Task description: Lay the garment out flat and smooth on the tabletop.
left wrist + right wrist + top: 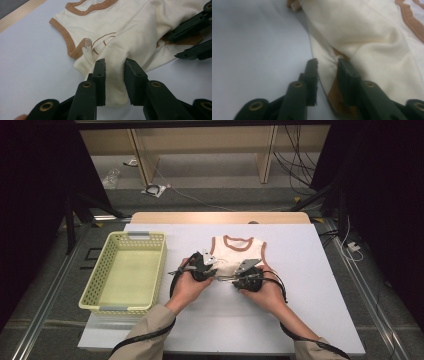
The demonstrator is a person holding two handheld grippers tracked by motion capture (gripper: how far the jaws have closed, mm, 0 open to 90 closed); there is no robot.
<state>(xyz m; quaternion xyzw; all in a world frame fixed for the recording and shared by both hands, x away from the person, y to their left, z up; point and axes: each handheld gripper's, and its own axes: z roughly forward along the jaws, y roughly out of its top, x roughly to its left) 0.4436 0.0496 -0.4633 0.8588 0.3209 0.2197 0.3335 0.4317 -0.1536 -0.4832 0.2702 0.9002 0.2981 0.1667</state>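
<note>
**Grippers at the hem of a cream vest**

Cloth sits between both pairs of jaws. The vest (237, 254), cream with brown trim at neck and armholes, lies on the white table (300, 285), its neck toward the far edge and its lower part bunched under the two tools.

The left gripper (202, 265) is clenched on the vest: in the left gripper view a thick fold of cream fabric (114, 75) fills the gap between the pads and both pads press into it. The hem hangs out just below the jaws. In that same view the other tool's black jaws come in from the right, at the vest's brown patch.

The right gripper (235, 278) has its jaws parted. In the right gripper view the vest's edge (325, 75) runs between them; it lies against the right pad, while a gap shows beside the left pad, so nothing is pinched there. A brown strip of the garment shows low between the jaws.

The hands are close together near the table's middle. A pale green basket (114, 307) stands on the table to the left, well apart from the vest.
</note>
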